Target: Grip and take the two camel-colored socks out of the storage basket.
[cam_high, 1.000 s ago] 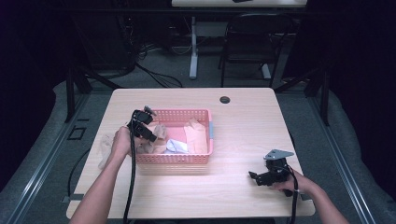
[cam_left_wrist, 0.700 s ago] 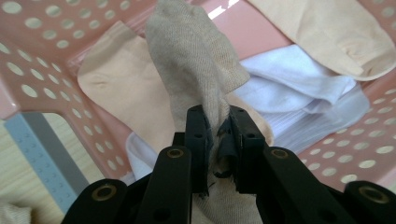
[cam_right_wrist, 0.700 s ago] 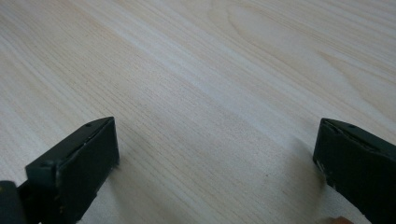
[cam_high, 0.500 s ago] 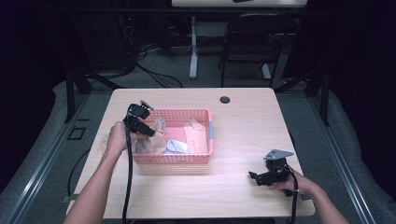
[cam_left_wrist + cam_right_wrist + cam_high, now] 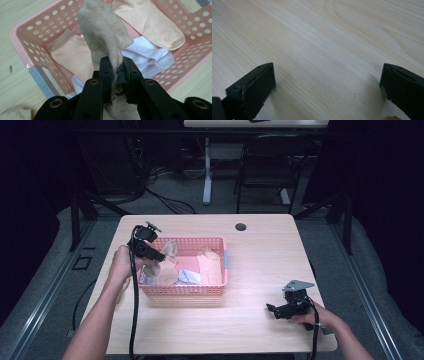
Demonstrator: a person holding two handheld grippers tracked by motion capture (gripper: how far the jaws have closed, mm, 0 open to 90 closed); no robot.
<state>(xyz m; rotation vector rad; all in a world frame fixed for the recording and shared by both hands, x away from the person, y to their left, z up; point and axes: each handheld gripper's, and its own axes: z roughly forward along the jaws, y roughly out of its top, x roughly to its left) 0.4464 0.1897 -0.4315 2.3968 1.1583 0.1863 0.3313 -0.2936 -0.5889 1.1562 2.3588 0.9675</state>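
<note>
Basket (image 5: pixel 184 289): on table (image 5: pixel 260 260), left of centre.
In basket: socks (image 5: pixel 210 267) – one at right end, others piled at left.
Held sock (image 5: pixel 105 37): above basket's left end, in left gripper (image 5: pixel 159 255).
Right gripper (image 5: pixel 274 311): near table's front-right edge – well apart from basket.
Grommet (image 5: pixel 241 227): behind basket, nr far edge.

Right hand-held gripper (image 5: pixel 327 87) with its two black jaws spread wide apart at bottom left and bottom right, nothing between them, low over bare light woodgrain bench (image 5: pixel 324 37) that runs ahead of the jaws, grain slanting, small orange speck by right jaw.
</note>
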